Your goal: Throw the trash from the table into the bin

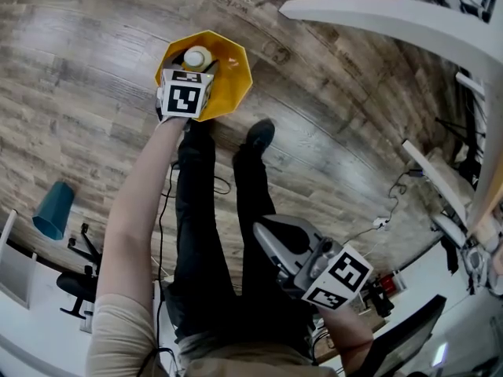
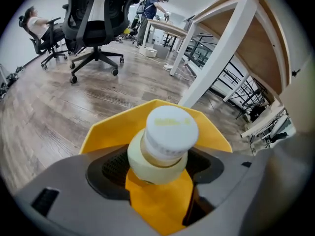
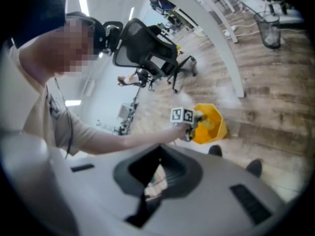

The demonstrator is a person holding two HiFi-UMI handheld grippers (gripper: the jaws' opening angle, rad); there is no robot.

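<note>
A yellow many-sided bin (image 1: 236, 73) stands on the wooden floor, seen also in the left gripper view (image 2: 106, 127) and small in the right gripper view (image 3: 214, 124). My left gripper (image 1: 200, 67) hangs right over its mouth, shut on a cream bottle (image 1: 196, 56) with a white cap. That bottle (image 2: 165, 141) sits between the dark pads, cap pointing away. My right gripper (image 1: 267, 242) is held low by the person's leg, far from the bin. Its jaws (image 3: 155, 178) are shut on a crumpled pale wrapper (image 3: 157, 176).
A white table (image 1: 377, 10) curves along the top right, its leg (image 2: 216, 53) just behind the bin. A black office chair (image 2: 93, 23) stands further back. A teal bin (image 1: 53, 210) lies at the left. The person's shoes (image 1: 259, 136) are close to the yellow bin.
</note>
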